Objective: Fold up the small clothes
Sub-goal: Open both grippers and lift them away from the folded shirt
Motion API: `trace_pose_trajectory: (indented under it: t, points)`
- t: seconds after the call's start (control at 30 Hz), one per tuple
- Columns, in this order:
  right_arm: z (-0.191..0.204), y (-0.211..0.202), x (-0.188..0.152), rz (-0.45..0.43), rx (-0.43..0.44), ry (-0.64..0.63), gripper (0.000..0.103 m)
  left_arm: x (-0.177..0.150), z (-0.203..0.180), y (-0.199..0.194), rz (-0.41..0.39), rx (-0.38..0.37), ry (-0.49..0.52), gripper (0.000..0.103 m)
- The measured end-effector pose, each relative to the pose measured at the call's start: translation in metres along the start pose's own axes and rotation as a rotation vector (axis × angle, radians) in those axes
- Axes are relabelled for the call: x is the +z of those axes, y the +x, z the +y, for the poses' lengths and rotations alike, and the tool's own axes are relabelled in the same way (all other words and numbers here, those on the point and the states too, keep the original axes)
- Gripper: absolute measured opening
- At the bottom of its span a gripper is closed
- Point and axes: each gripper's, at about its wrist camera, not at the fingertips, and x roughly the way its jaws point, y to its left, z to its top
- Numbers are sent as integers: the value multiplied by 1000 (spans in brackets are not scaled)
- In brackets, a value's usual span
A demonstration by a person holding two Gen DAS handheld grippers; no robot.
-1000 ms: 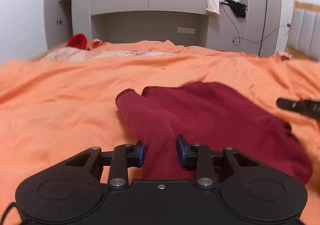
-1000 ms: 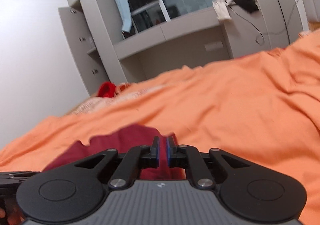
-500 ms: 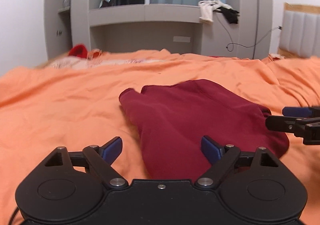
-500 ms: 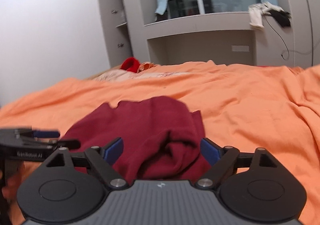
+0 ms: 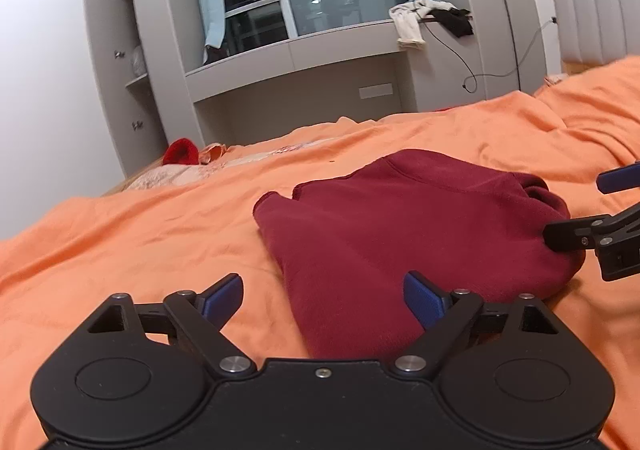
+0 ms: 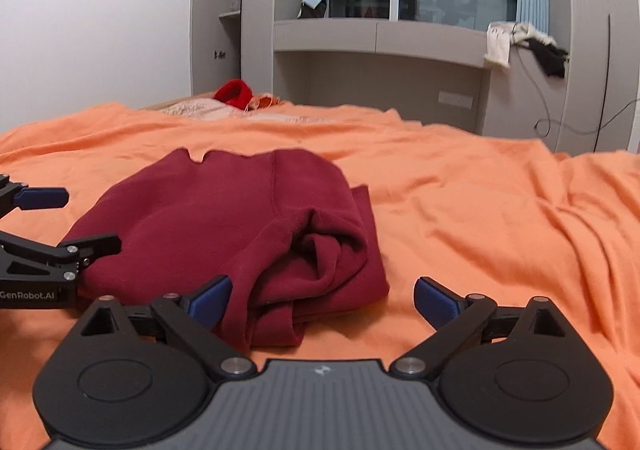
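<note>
A dark red garment (image 5: 400, 234) lies folded in a bundle on the orange bedspread (image 5: 140, 234). It also shows in the right wrist view (image 6: 224, 217), with a rumpled fold at its near right corner. My left gripper (image 5: 323, 297) is open and empty, its jaws wide apart at the garment's near edge. My right gripper (image 6: 323, 298) is open and empty just short of the garment's near right corner. Each gripper shows at the edge of the other's view: the right one (image 5: 600, 217) and the left one (image 6: 48, 226).
The orange bedspread (image 6: 480, 209) is wrinkled to the right. A red item (image 5: 181, 152) and pale bedding (image 5: 192, 173) lie at the bed's far left. Grey cabinets and a window ledge (image 5: 304, 49) with clothes (image 5: 412, 19) stand behind. A padded headboard (image 5: 600, 13) is at far right.
Both grippers let go of the garment and opened wide. They drew back toward me and tilted up a little. The garment now lies folded on the bed.
</note>
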Motion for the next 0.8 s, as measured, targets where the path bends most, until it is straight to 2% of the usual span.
trace_pose_trajectory:
  t: [0.1, 0.23, 0.53, 0.8]
  points:
    - [-3, -11, 1, -44, 9, 12, 102, 2, 9, -7, 7, 1, -52, 99]
    - [-8, -29, -1, -98, 3, 47, 102, 6, 18, -14, 10, -2, -107, 102]
    - [-18, -66, -8, -209, -63, 73, 103, 7, 13, -26, -20, -5, -106, 102]
    - [-27, -99, -13, -265, -86, 159, 103, 8, 20, -64, -111, -26, -151, 102]
